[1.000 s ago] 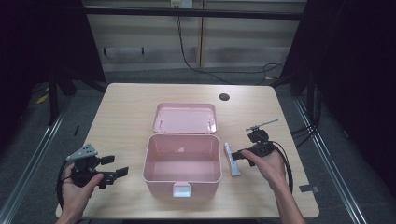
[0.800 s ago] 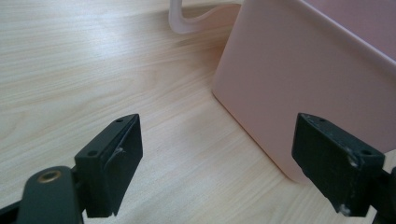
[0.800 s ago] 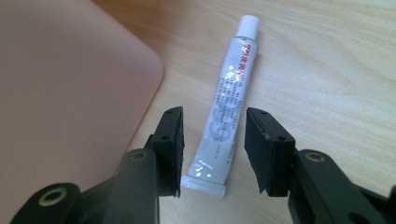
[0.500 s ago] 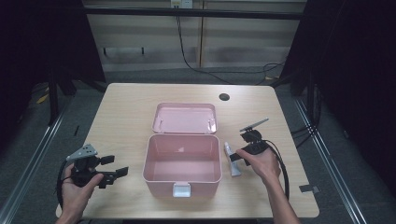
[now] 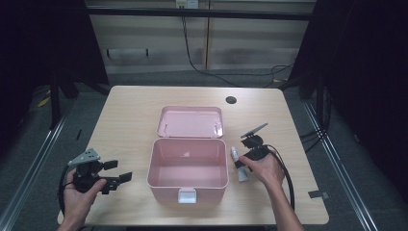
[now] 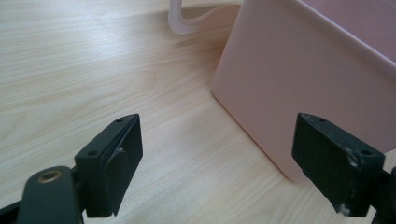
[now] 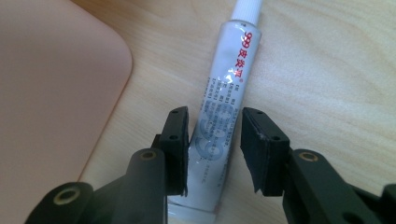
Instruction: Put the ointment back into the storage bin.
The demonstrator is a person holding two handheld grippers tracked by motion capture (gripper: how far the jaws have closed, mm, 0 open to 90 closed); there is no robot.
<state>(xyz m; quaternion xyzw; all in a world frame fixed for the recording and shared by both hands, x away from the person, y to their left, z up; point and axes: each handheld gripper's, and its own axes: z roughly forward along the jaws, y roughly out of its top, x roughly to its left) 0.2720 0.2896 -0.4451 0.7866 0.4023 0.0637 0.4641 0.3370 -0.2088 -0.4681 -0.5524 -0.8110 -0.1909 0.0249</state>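
White ointment tube with red print (image 7: 223, 116) lies flat on pale wooden table (image 5: 130, 115), just right of open pink plastic box (image 5: 188, 166) — right gripper (image 7: 214, 149) straddles it, jaws have just been closing, pads not clearly pressing. Left gripper (image 5: 118, 172) wide open, nothing between — near box's left wall.

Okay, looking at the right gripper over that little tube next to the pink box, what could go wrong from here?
The right gripper straddles the tube near its flat tail end, so the capped end may droop or swing once lifted. The soft tube could buckle or slip as the jaws squeeze. The pink box sits right beside it, so the tube might clip its rim.
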